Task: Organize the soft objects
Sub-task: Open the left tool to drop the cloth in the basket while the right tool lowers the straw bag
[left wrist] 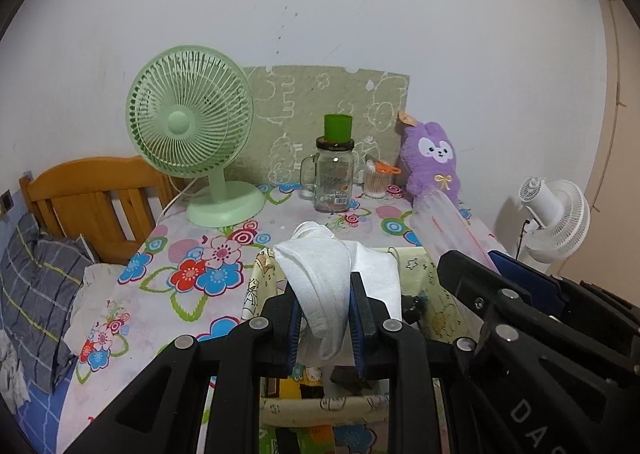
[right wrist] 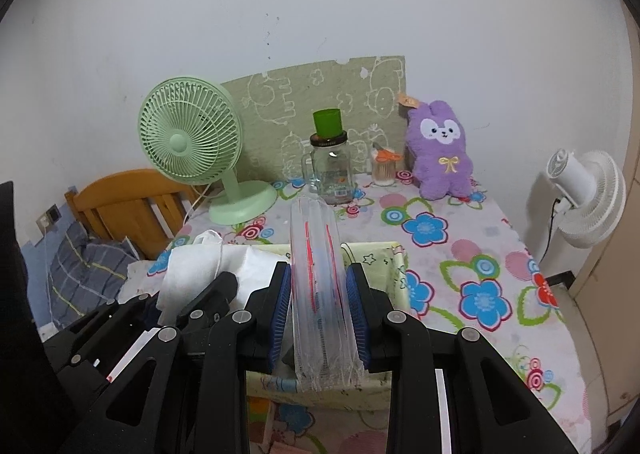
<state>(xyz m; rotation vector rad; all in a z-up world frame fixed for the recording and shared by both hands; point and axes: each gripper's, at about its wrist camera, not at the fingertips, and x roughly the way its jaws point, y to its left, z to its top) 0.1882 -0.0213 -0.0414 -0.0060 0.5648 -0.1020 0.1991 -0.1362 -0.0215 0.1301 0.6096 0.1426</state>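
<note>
The left gripper (left wrist: 325,320) clamps a white cloth (left wrist: 320,274); the right gripper (right wrist: 319,310) clamps a clear packet (right wrist: 318,294) — both over the bin (right wrist: 394,266). Only the right view shows the plush (right wrist: 440,150) whole — the packet hides its foot in the left.

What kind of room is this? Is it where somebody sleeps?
Probably a bedroom: a wooden headboard with a plaid pillow sits beside a flowery-clothed table holding a purple plush bunny and a green desk fan.

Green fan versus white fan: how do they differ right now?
The green fan stands on the flowered table at its back left; the white fan is off the table, to its right. The green fan faces the cameras; the white fan faces away. Both have round grilles.
</note>
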